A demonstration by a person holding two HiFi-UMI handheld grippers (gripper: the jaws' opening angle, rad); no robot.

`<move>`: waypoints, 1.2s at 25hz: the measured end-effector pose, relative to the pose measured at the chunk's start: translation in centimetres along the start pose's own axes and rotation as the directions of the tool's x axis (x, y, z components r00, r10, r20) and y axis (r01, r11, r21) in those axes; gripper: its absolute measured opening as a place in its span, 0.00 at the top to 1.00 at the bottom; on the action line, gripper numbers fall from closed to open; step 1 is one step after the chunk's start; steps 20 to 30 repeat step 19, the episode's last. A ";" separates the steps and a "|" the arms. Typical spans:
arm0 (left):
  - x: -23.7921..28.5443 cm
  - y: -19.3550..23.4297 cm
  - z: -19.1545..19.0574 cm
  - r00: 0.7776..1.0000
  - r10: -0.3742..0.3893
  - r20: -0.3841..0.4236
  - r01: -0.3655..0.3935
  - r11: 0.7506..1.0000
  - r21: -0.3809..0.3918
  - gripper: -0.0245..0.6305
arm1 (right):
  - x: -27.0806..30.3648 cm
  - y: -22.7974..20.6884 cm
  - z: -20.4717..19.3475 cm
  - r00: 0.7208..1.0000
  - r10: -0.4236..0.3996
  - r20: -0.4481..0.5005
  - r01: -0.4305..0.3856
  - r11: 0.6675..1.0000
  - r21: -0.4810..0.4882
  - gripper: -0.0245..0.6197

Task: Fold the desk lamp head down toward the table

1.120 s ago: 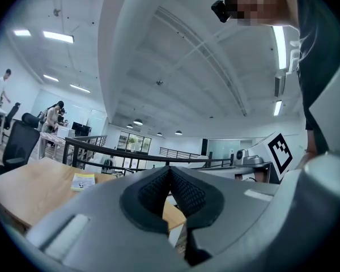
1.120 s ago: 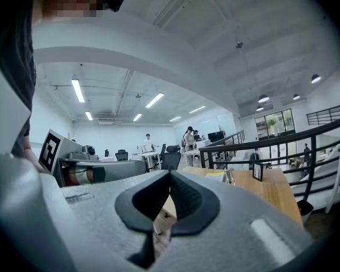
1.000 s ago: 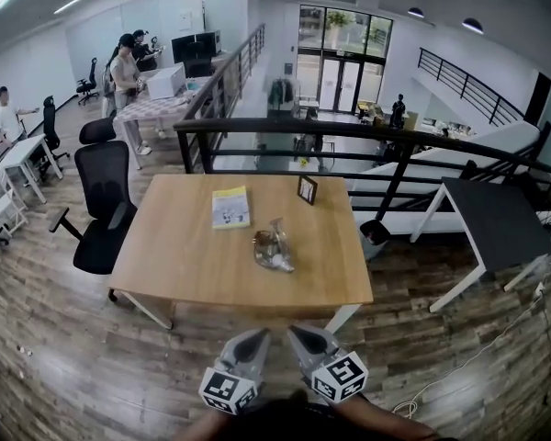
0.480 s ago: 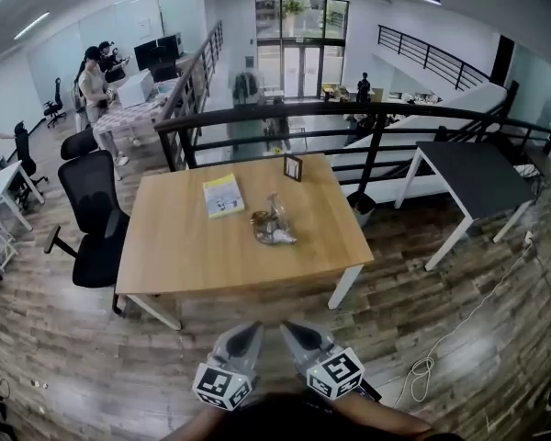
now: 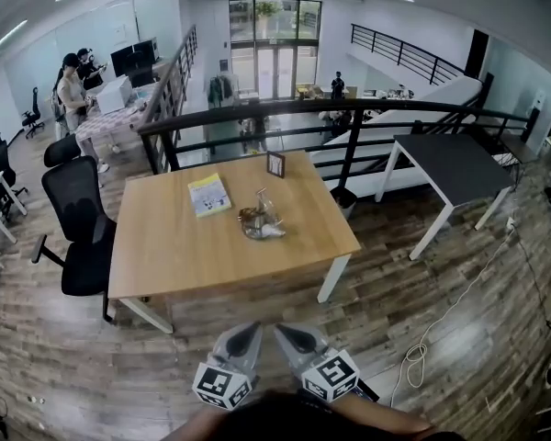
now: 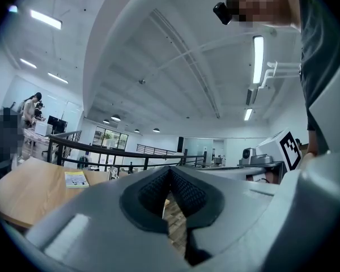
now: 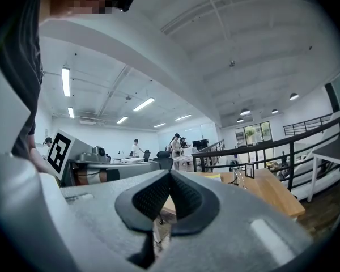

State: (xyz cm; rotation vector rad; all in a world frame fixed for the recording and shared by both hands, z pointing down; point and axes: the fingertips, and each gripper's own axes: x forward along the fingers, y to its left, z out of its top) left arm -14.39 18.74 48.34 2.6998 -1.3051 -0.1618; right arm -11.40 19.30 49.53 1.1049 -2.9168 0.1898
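Note:
A small clear-and-brown object (image 5: 260, 220) stands near the middle of the wooden table (image 5: 165, 255); it is too far off to tell its parts or whether it is the lamp. Both grippers hang low in the head view, well short of the table's near edge and over the floor. My left gripper (image 5: 250, 333) and right gripper (image 5: 286, 333) sit side by side, tips angled toward each other. In the left gripper view the dark pads (image 6: 153, 191) meet at the tip with nothing between them. In the right gripper view the pads (image 7: 187, 194) also meet, empty.
On the table lie a yellow booklet (image 5: 208, 194) and a small picture frame (image 5: 275, 164). A black office chair (image 5: 73, 219) stands at its left, a black railing (image 5: 349, 118) behind it, a dark table (image 5: 450, 168) to the right. A white cable (image 5: 421, 355) lies on the floor.
The table has slid up and to the left in the head view and looks smaller and farther. More floor and the cable show at the right. Both grippers stay low, shut.

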 end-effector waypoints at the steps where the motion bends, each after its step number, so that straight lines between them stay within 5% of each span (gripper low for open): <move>1: -0.2 0.1 -0.1 1.000 -0.002 -0.001 0.002 1.000 -0.001 0.96 | 0.0 0.2 -0.2 1.000 -0.002 -0.003 0.002 1.000 0.000 0.96; 30: -1.5 0.8 0.0 1.000 0.014 0.003 -0.014 1.000 -0.006 0.96 | 0.8 0.8 0.2 1.000 0.001 0.000 -0.001 1.000 -0.009 0.96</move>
